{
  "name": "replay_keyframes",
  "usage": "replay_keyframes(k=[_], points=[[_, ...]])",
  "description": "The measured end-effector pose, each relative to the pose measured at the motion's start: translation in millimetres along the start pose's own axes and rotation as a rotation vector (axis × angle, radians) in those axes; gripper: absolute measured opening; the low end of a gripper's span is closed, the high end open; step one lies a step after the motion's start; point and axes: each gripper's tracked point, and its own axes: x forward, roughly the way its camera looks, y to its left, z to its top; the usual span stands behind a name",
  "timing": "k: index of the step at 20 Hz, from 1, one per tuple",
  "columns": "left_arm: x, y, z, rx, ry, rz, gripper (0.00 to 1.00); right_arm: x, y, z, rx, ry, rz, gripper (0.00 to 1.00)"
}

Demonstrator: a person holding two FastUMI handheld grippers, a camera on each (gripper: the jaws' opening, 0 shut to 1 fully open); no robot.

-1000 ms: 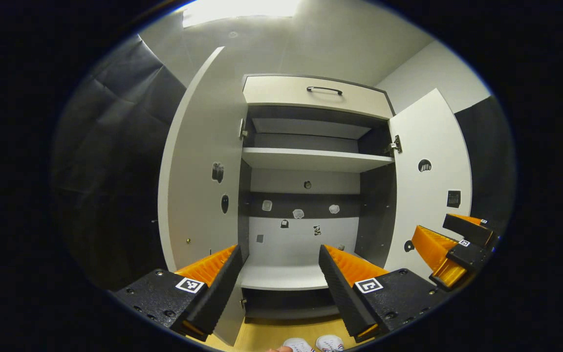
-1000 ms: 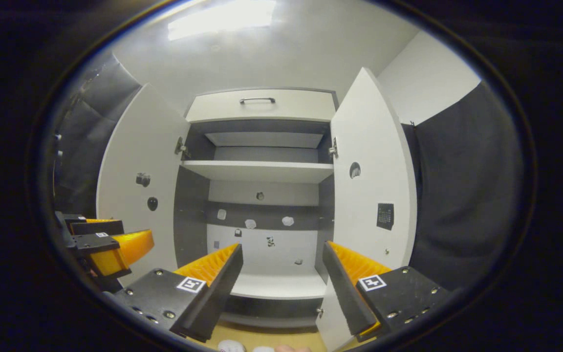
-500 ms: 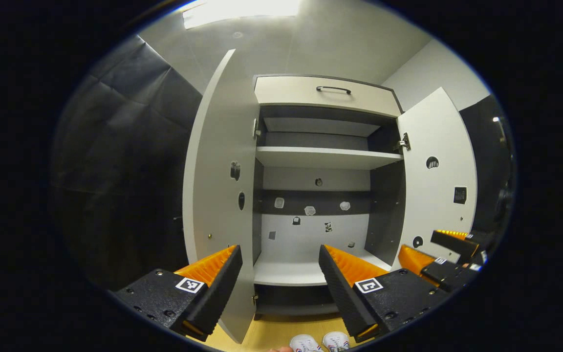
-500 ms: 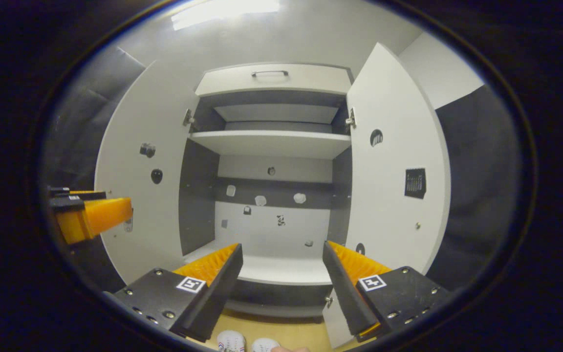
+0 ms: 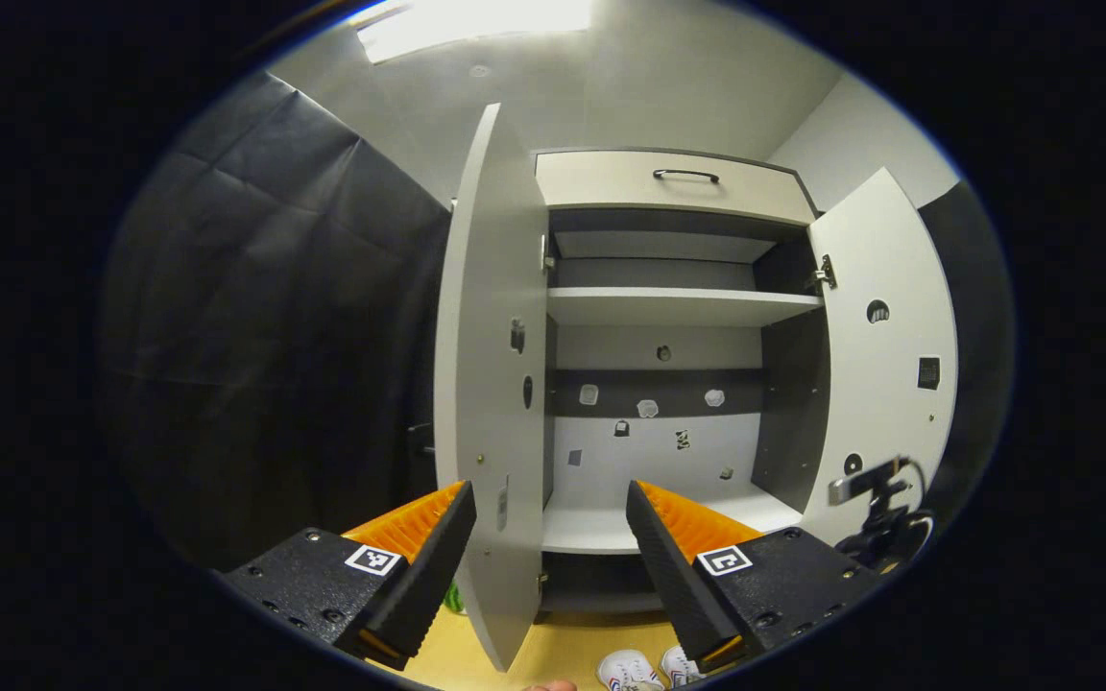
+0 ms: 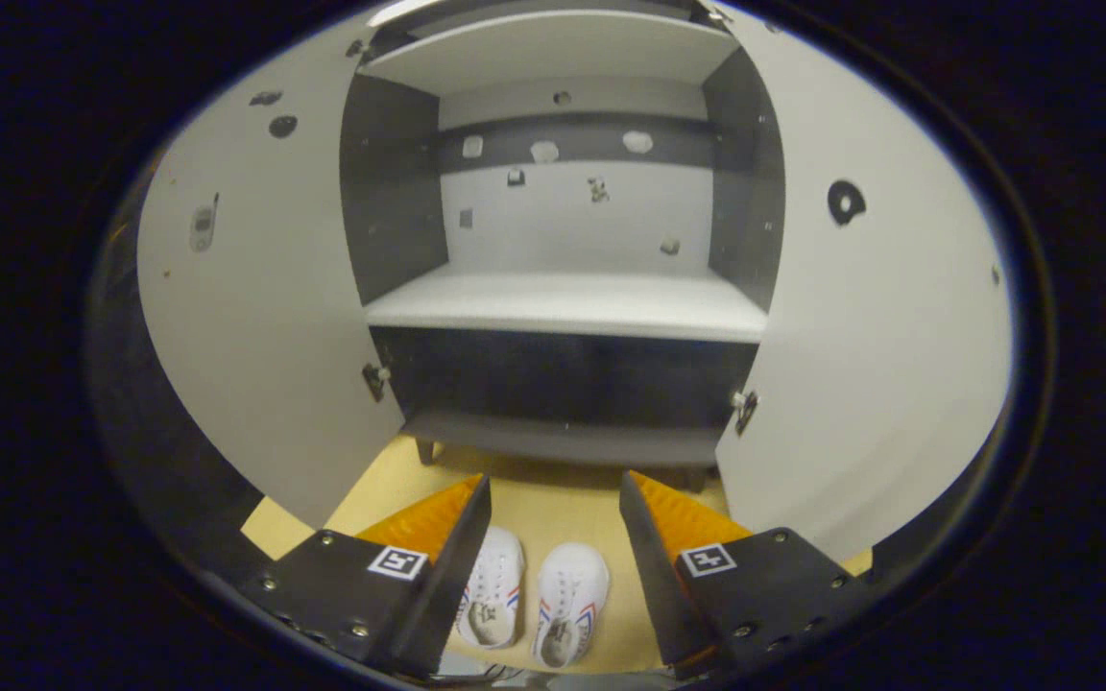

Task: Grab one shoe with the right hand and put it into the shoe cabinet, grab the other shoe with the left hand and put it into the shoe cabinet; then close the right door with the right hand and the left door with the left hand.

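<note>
Two white shoes with red and blue stripes stand side by side on the wooden floor in front of the cabinet: the left shoe (image 6: 493, 600) and the right shoe (image 6: 570, 603); their toes (image 5: 632, 669) peek in at the bottom of the left gripper view. My right gripper (image 6: 553, 504) is open, tilted down, hovering above the pair. My left gripper (image 5: 550, 513) is open and empty, facing the edge of the left door (image 5: 491, 384). The shoe cabinet (image 6: 563, 297) has both doors swung wide, and its white lower shelf (image 5: 611, 528) is bare.
The right door (image 6: 879, 317) stands open beside the shelf. A drawer with a dark handle (image 5: 685, 176) tops the cabinet. Black cloth (image 5: 265, 317) hangs to the left. A small device on a stand (image 5: 875, 509) sits low at the right.
My right gripper has tipped downward from facing the shelves to looking at the shoes on the floor. My left gripper has swung left, and the other gripper has left its view.
</note>
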Motion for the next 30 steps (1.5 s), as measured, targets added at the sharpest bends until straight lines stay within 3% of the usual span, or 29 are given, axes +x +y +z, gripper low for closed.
replay_keyframes(k=[1,2,4,5,6,11,12,14,19,20,23,24,26,29,30], points=[[-2,4,-2,0.000,0.006,0.010,0.96,11,0,-24,0.004,0.085,0.000,0.81],[-3,8,-3,0.000,0.009,0.021,0.93,18,2,-51,0.009,0.160,0.011,0.70],[-7,16,-7,0.000,0.018,0.041,0.96,36,1,-90,0.025,0.276,0.017,0.64],[-9,22,-9,0.002,0.022,0.050,0.93,45,0,-104,0.032,0.320,0.017,0.64],[-10,26,-10,0.005,0.026,0.061,0.93,49,-4,-114,0.035,0.370,0.011,0.70],[-13,41,-18,-0.001,0.047,0.094,0.96,80,-13,-180,0.060,0.545,0.001,0.70],[-13,43,-19,-0.002,0.051,0.099,0.93,87,-12,-196,0.064,0.564,-0.003,0.70],[-11,47,-22,-0.001,0.058,0.106,0.99,98,-14,-213,0.067,0.593,-0.014,0.70],[-6,47,-28,-0.009,0.069,0.105,0.96,105,-15,-221,0.080,0.658,-0.024,0.70],[-4,46,-29,-0.014,0.071,0.102,0.96,105,-15,-222,0.079,0.671,-0.024,0.64],[-1,42,-32,-0.023,0.077,0.090,0.96,109,-25,-227,0.066,0.695,-0.047,0.64],[0,41,-32,-0.023,0.076,0.089,0.96,107,-25,-224,0.072,0.699,-0.040,0.41],[2,41,-33,-0.025,0.076,0.087,0.96,105,-25,-223,0.078,0.723,-0.019,0.42],[3,39,-34,-0.040,0.077,0.083,0.96,108,-27,-225,0.061,0.753,-0.037,0.30],[4,39,-33,-0.044,0.076,0.083,0.96,106,-26,-224,0.043,0.756,-0.038,0.30]])
